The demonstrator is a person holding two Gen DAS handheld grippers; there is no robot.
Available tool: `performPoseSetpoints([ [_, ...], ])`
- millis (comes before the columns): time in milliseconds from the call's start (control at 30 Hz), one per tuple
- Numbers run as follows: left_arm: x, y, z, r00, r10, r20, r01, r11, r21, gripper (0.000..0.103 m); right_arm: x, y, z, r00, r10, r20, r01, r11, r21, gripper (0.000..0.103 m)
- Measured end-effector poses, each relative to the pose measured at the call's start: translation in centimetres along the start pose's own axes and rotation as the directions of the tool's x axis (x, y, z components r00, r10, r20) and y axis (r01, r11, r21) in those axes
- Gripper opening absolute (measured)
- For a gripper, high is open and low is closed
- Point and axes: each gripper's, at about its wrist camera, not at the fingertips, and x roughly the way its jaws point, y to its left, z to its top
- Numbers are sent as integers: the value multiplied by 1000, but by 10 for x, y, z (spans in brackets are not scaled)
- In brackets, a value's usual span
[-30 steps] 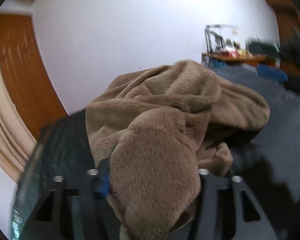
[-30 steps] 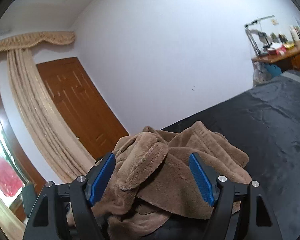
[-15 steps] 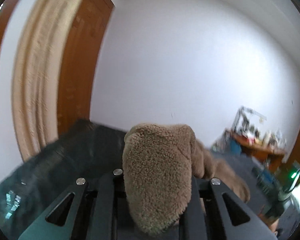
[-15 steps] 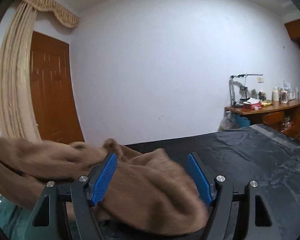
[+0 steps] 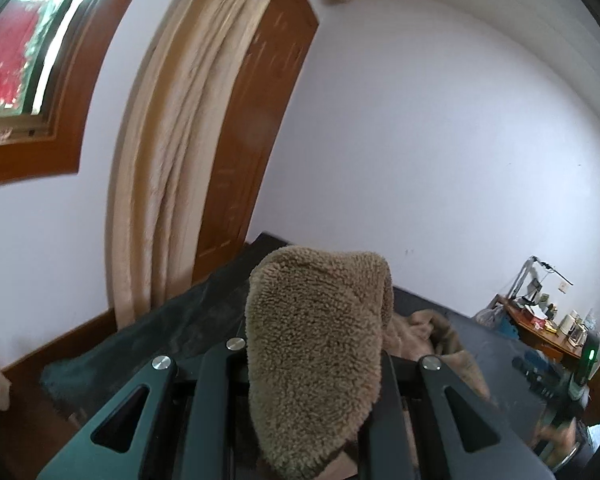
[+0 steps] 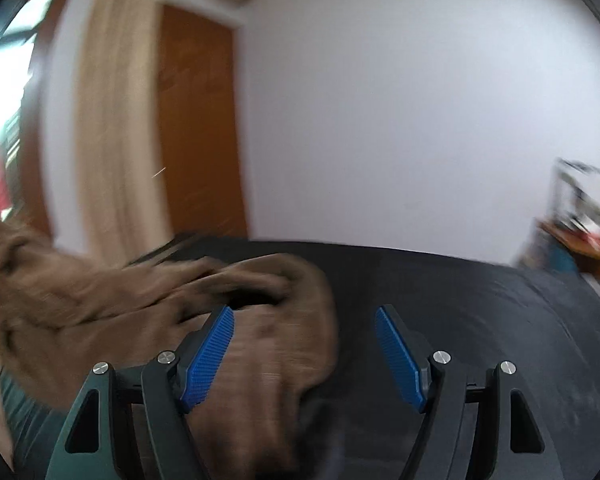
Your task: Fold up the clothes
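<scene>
A brown fleece garment (image 5: 316, 344) is clamped in my left gripper (image 5: 312, 392), which is shut on a fold that stands up between its fingers; the pads are hidden by the fabric. The rest of the garment trails down onto the black bed cover (image 5: 188, 320). In the blurred right wrist view the same garment (image 6: 112, 312) stretches from the upper left down to the bed cover (image 6: 480, 312). My right gripper (image 6: 304, 352) is open and empty just above the garment's right part, its blue pads (image 6: 210, 354) wide apart.
A wooden door (image 5: 256, 136) and a beige curtain (image 5: 160, 168) stand behind the bed at the left. A cluttered wooden desk (image 5: 540, 320) is at the far right against the white wall. A window (image 5: 16, 36) is at the upper left.
My left gripper has lifted the garment up and swung left, so the view shows door and window. My right gripper has swung right along the bed, staying open, and the garment now stretches leftward.
</scene>
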Motion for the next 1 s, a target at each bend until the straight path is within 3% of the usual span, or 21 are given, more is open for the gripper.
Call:
performPoseSetpoints([
  [67,6,15,-5,1000,8,-19,-9,1000,-19,20,22,20,15,994,66,-82,-71,996,-61,76],
  [200,20,44,-11,998,7,-60,-11,998,-68,23,75,35,32,988,-22,-153,-7,982,-190,76],
  [367,42,73,-3,995,-4,-99,-7,995,-101,23,169,56,33,931,-95,-353,-52,922,-384,76],
  [467,46,79,-3,993,-4,-114,-8,994,-110,23,212,71,32,905,-88,-417,-116,891,-439,76],
  [600,59,87,2,993,-12,-118,-1,994,-107,23,259,86,25,881,-133,-453,-118,867,-484,75],
  [667,69,89,5,993,-16,-115,5,995,-98,23,271,87,21,872,-137,-470,-115,876,-469,67],
  [733,76,90,9,993,-21,-117,8,994,-106,23,281,86,18,864,-144,-482,-104,886,-452,24],
  [800,79,92,7,992,-32,-121,17,993,-120,23,275,70,18,872,-175,-457,-36,908,-417,12],
  [900,80,91,8,992,-49,-120,32,990,-137,23,245,36,28,903,-211,-375,81,939,-334,10],
  [1000,74,86,11,991,-77,-110,61,988,-144,23,190,-3,38,927,-273,-258,213,947,-239,10],
])
